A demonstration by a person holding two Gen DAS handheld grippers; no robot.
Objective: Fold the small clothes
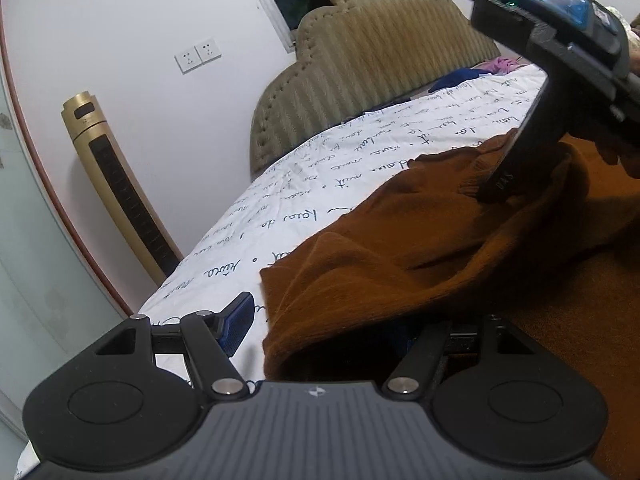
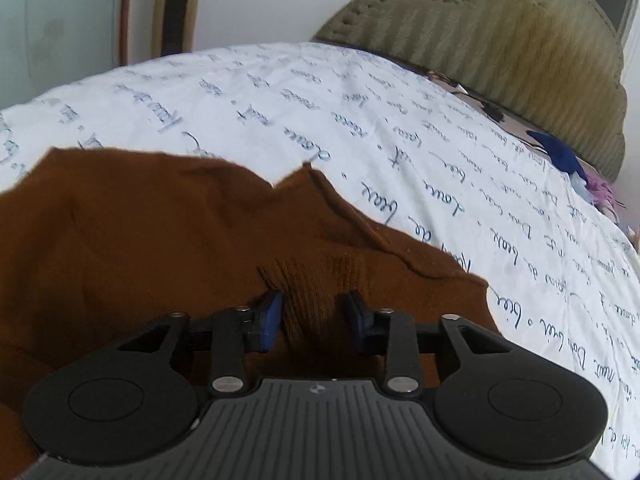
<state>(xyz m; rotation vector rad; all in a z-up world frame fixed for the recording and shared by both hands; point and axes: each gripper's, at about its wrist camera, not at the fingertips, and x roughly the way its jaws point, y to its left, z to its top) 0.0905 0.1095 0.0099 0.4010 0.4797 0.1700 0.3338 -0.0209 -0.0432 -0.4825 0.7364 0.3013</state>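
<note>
sweater (image 2: 160, 240) on bed (image 2: 280, 112) | headboard (image 2: 500, 40) behind sweater | clothes pile (image 2: 568, 160) between sweater and headboard | fan (image 1: 120, 184) left of bed

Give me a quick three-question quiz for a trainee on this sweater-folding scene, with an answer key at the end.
1. True or false: the brown sweater lies on a bed sheet printed with handwriting.
2. What stands between the fingers of the right gripper? A) a pillow B) a ribbed fold of the sweater C) a sock
3. What tall gold thing stands against the wall beside the bed, seen from the left wrist?

Key
1. True
2. B
3. A tower fan
</note>
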